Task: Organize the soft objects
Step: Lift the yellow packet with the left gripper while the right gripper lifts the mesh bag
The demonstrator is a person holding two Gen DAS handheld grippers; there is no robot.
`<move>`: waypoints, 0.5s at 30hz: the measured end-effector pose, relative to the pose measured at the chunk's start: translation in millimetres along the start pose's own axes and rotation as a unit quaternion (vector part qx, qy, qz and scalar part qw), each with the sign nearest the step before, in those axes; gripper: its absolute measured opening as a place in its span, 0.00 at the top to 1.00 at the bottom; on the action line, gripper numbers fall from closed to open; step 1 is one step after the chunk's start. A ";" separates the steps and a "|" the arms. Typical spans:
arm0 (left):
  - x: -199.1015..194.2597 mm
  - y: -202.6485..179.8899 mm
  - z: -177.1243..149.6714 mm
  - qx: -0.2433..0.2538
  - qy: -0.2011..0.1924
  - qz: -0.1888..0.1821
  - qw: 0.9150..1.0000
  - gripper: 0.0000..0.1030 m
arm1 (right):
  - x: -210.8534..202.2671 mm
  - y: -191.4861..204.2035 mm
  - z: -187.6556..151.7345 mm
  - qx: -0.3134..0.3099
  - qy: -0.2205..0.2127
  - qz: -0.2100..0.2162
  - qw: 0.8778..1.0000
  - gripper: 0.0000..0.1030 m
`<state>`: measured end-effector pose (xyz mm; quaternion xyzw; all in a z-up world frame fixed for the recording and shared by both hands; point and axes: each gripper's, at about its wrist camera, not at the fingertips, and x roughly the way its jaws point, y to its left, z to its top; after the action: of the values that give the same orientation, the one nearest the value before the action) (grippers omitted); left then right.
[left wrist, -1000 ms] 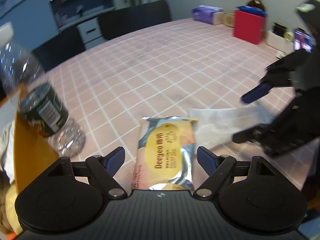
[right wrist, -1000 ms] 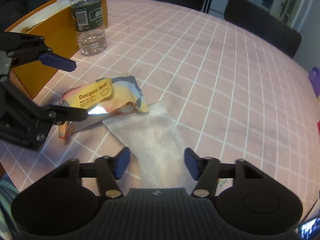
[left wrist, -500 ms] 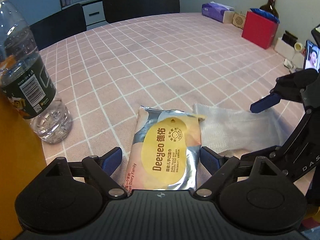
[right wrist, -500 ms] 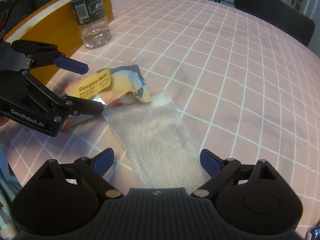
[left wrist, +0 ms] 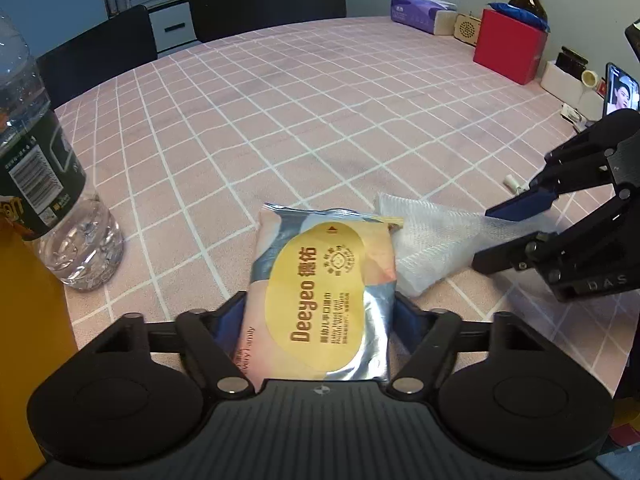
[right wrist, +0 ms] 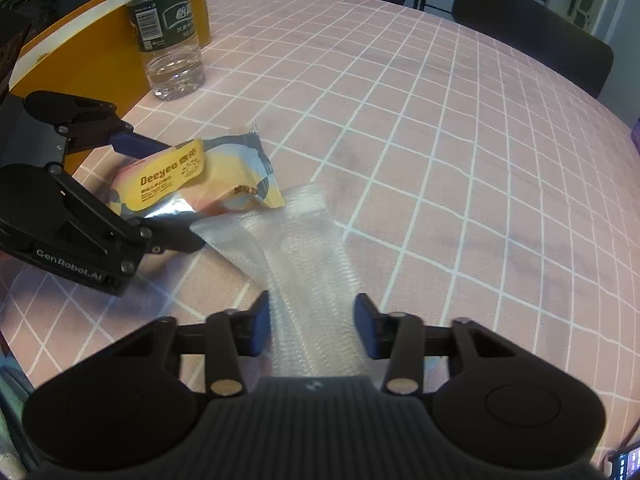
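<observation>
Two grippers, each closed on a soft packet over the pink checked tablecloth.

Largest in my view is the tablecloth, then the orange box at my left edge with the water bottle standing just beside it. My left gripper has its fingers pressed against both sides of the Deeyeo wet wipes pack, which lies flat on the cloth. My right gripper pinches the near end of the clear bubble-wrap bag, bunching it narrow; its far end spreads out and touches the wipes pack's corner.
</observation>
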<state>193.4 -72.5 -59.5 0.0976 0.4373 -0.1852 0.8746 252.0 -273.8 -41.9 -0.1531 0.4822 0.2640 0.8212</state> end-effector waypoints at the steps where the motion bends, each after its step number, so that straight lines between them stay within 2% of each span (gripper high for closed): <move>1: 0.2 -0.2 0.2 0.001 -0.001 0.000 1.000 0.23 | -0.1 -0.2 -0.1 0.001 -0.001 -0.006 1.000 0.82; 3: -0.4 -1.2 -1.2 0.002 -0.005 0.001 1.000 0.25 | 0.3 0.5 -0.5 -0.003 -0.002 -0.021 1.000 0.97; 8: -6.0 -1.6 -2.9 -0.005 -0.019 0.002 1.000 0.36 | 0.6 0.7 -0.2 0.006 -0.001 -0.030 1.000 1.00; 15: -23.0 -4.9 -2.4 -0.014 -0.045 -0.002 0.999 0.38 | -10.0 -2.9 4.5 0.028 -0.021 -0.022 0.999 1.00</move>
<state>177.0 -70.7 -42.6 0.0759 0.4001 -0.1852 0.8944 253.0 -276.8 -31.0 -0.1348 0.4688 0.2356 0.8405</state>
